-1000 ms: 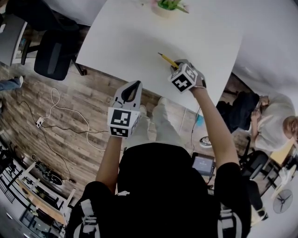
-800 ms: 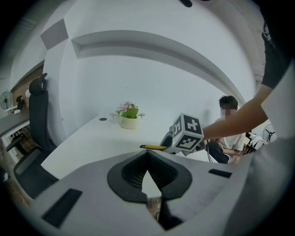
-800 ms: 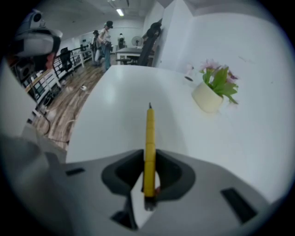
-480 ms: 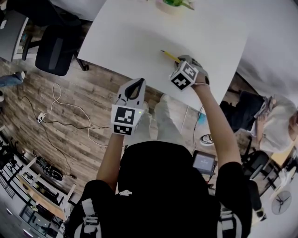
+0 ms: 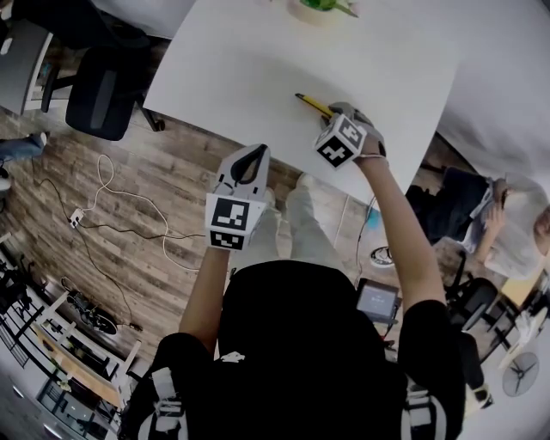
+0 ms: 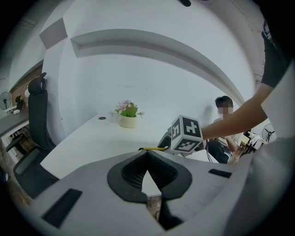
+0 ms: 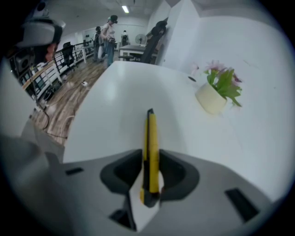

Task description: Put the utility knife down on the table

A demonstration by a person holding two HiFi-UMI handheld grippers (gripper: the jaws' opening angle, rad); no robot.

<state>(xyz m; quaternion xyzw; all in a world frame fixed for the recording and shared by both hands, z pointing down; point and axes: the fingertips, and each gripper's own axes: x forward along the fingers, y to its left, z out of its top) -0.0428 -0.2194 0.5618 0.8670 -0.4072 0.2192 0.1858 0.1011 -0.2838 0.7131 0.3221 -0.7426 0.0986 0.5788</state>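
The yellow and black utility knife [image 5: 313, 105] lies along the white table [image 5: 258, 69], near its front edge. It points away from my right gripper [image 5: 337, 122]. In the right gripper view the knife [image 7: 150, 147] sits lengthwise between the jaws of that gripper [image 7: 150, 159]. The jaws are opening and no longer clamp it. My left gripper [image 5: 245, 165] hangs over the wooden floor in front of the table. Its tips [image 6: 147, 154] meet with nothing between them. From the left gripper view the knife [image 6: 154, 149] shows as a thin yellow line beside the right gripper's marker cube [image 6: 186, 134].
A pot of flowers [image 5: 320, 9] stands at the table's far edge. A black office chair [image 5: 101, 99] sits at the table's left corner. A white cable [image 5: 129, 215] runs over the floor. A seated person [image 5: 507, 223] is at the right, and a tablet [image 5: 376, 302] lies on the floor.
The right gripper's marker cube has rolled slightly. Both hands stay where they were, and the knife keeps its place on the table.
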